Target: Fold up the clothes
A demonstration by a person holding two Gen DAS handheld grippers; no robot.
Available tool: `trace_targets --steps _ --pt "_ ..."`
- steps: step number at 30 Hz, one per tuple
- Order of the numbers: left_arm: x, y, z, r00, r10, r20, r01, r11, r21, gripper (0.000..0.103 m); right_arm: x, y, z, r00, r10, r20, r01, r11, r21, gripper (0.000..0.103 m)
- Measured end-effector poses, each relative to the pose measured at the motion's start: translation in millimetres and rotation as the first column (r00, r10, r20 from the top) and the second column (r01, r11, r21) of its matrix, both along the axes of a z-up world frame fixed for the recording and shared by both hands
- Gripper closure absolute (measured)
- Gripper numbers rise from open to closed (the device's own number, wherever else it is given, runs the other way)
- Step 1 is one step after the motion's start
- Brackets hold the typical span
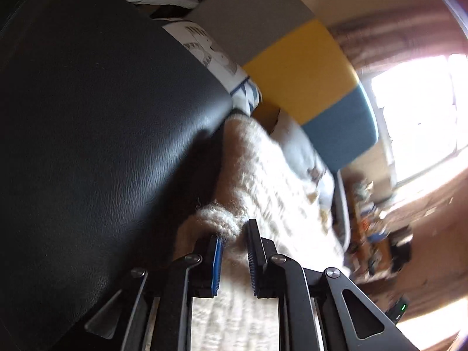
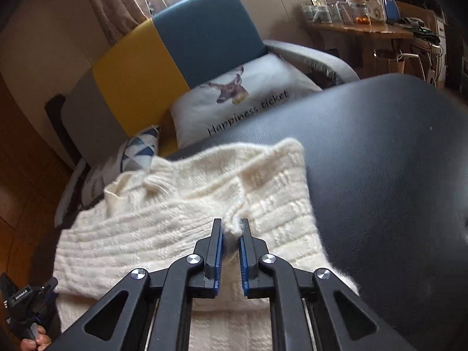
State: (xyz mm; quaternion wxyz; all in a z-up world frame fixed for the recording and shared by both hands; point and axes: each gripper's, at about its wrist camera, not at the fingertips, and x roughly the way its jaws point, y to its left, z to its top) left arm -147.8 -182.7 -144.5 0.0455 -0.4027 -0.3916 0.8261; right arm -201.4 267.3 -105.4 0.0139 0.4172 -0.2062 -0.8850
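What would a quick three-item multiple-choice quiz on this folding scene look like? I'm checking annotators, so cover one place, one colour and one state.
1. Where does the cream knit sweater lie?
A. On the black leather surface
B. On the wooden table
C. On the floor

2. What colour is the sofa back panel behind the deer cushion?
A. Red
B. Teal blue
C. Green

3. What is the right gripper doing?
A. Hanging open, clear of the cloth
B. Shut on a cushion
C. Pinching a bunch of the sweater

Answers:
1 A, the knit spreads over the black leather surface.
2 B, the teal panel stands next to a yellow one.
3 C, wool sits between its blue pads; the left gripper pinches knit likewise.
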Motion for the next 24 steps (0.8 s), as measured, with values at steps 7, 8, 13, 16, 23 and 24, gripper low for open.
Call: trace_targets --steps 7,8,13,16,23,24 --pt "10.7 -24.6 -13.9 1.000 0.010 0.014 -0.012 0.985 0.175 0.079 7.6 10.9 -17.0 1.000 -0.027 0.002 0.028 0.997 -0.071 0.094" --pt "13.3 -29.3 -12.6 0.999 0.031 0.009 -0.032 0.983 0.183 0.079 7.1 11.7 -17.1 1.000 -0.029 0.002 0.029 0.996 -0.079 0.094" --pt "23.0 -51.5 -6.9 0.993 0.117 -0.009 -0.112 0.969 0.219 0.080 11.3 22.4 -24.2 0.998 -0.057 -0.016 0.053 0.981 -0.184 0.093" --pt "9.3 -57.1 -5.0 0.998 0.067 0.014 -0.068 0.980 0.189 0.069 11.4 29.3 -28.9 0.998 -0.060 -0.016 0.055 0.968 -0.244 0.093" --pt "-24.3 -26.5 -11.5 0.992 -0.103 0.066 0.100 0.994 0.049 0.055 7.8 24.7 -15.8 1.000 -0.016 -0.022 0.011 0.981 -0.192 0.091" --pt "-24.5 -21.5 -9.6 0.991 -0.122 0.058 0.122 0.993 0.008 0.069 7.5 22.9 -12.0 1.000 -0.009 -0.029 0.004 0.985 -0.175 0.090"
